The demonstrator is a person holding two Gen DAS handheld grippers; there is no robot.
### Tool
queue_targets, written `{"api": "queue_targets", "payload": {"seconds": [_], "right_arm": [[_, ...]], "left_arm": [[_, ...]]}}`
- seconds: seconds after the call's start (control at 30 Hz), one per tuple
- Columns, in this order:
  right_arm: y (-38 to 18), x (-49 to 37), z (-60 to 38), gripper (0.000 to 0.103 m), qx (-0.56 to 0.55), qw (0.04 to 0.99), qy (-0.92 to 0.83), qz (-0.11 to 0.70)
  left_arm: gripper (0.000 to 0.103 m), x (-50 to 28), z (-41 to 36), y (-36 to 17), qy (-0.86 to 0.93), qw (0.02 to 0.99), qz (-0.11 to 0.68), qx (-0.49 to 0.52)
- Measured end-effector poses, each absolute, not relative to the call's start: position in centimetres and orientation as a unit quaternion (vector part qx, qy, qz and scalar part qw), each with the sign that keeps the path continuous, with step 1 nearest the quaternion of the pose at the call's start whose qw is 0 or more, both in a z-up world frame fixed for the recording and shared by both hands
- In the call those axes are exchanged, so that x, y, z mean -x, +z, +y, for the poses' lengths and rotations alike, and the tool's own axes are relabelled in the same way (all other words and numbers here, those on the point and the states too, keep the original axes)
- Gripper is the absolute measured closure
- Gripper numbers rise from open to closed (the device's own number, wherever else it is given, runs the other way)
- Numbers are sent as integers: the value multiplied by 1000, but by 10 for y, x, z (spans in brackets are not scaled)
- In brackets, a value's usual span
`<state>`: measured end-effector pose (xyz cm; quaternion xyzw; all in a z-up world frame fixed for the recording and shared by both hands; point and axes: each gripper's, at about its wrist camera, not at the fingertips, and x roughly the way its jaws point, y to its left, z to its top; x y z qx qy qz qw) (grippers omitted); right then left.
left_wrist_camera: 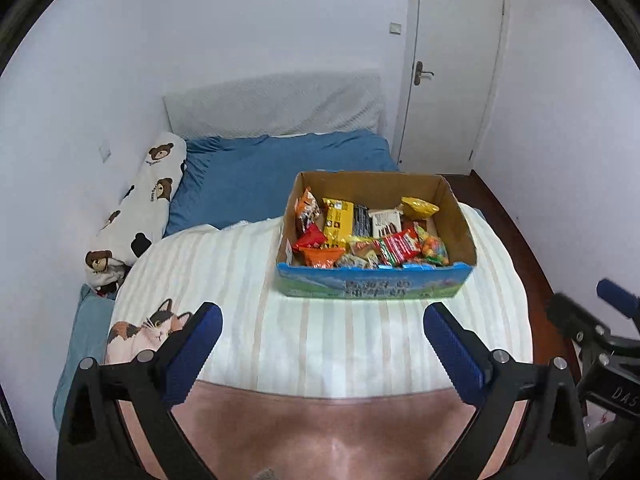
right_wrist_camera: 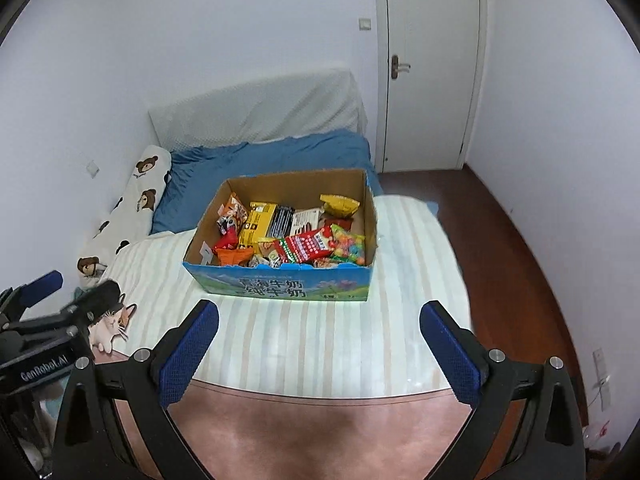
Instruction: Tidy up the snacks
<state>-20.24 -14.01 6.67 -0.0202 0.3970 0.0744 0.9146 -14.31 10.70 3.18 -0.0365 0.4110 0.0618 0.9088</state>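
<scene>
Room: white walls are enclosing the space, with a closed white door standing at the far right and dark red wood floor running along the right side.
Bed: a bed with a blue sheet is lying beyond the tabletop, a grey padded headboard leaning against the far wall.
Tabletop: a round tabletop is wearing a pale striped cloth with a calico cat print at its left edge; its reddish near rim is showing below the cloth.
Bear pillow: a long white pillow with bear faces is lying along the left wall beside the bed.
Snack box: an open cardboard box with a blue printed front is sitting on the tabletop's far half, right of centre in the left view.
Snacks: assorted snacks are lying jumbled inside the box, among them a yellow box, a red packet, an orange bag and a bag of coloured candies.
Left claw: the left claw is hovering spread wide and empty over the tabletop's near half, short of the box.
Right claw: the right claw is hanging likewise released, gripping nothing, just in front of the box.
</scene>
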Motion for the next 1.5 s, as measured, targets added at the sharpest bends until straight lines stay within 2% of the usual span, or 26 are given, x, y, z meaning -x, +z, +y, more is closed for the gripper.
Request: {"api": "queue_targets", "payload": {"seconds": [0.6, 1.5], "right_arm": [[88, 226, -147, 0, 34, 928, 59, 365], [31, 109, -144, 0, 27, 913, 9, 407]], "left_arm": [[0, 158, 100, 38, 70, 914, 398, 35], [0, 53, 111, -9, 90, 890, 447, 30]]}}
